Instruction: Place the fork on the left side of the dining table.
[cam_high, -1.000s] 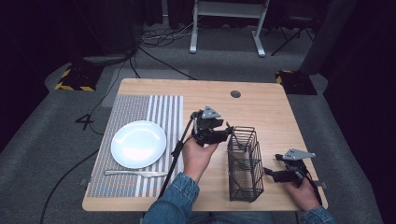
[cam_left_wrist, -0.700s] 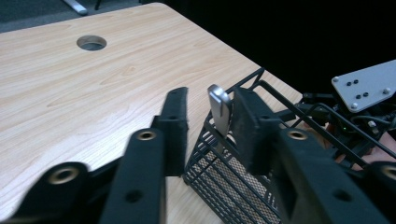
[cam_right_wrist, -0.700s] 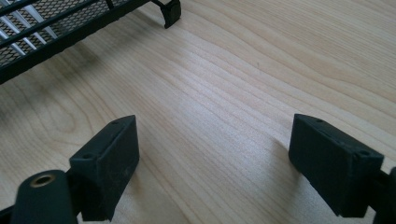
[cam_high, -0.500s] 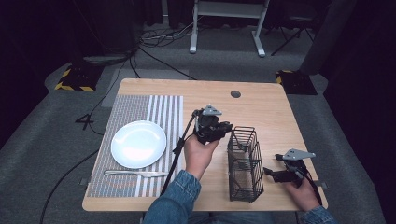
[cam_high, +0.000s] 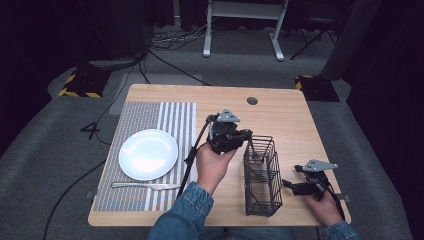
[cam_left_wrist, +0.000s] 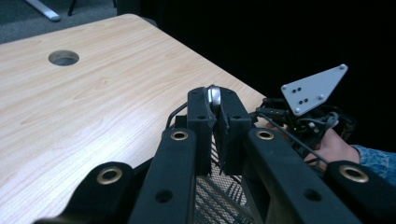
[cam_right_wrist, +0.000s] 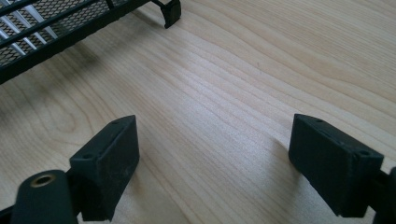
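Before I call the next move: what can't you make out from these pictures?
- What the left gripper is shut on: left gripper view, a silvery metal tip shows; jaws hide the rest.
- Same thing in the high view: hidden by the gripper body, too small.
- Contents of the wire basket: high view, mesh too fine; right gripper view cuts it off at the top edge.

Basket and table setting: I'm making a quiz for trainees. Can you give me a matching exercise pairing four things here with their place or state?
Things:
1. plate
2. knife
3. left gripper
4. right gripper

Places or states:
A. open, low over bare wood
B. on the striped mat, round and white
C. shut on a metal piece above the basket
D. lying at the mat's near edge

Pairs: 1-B, 2-D, 3-C, 4-A
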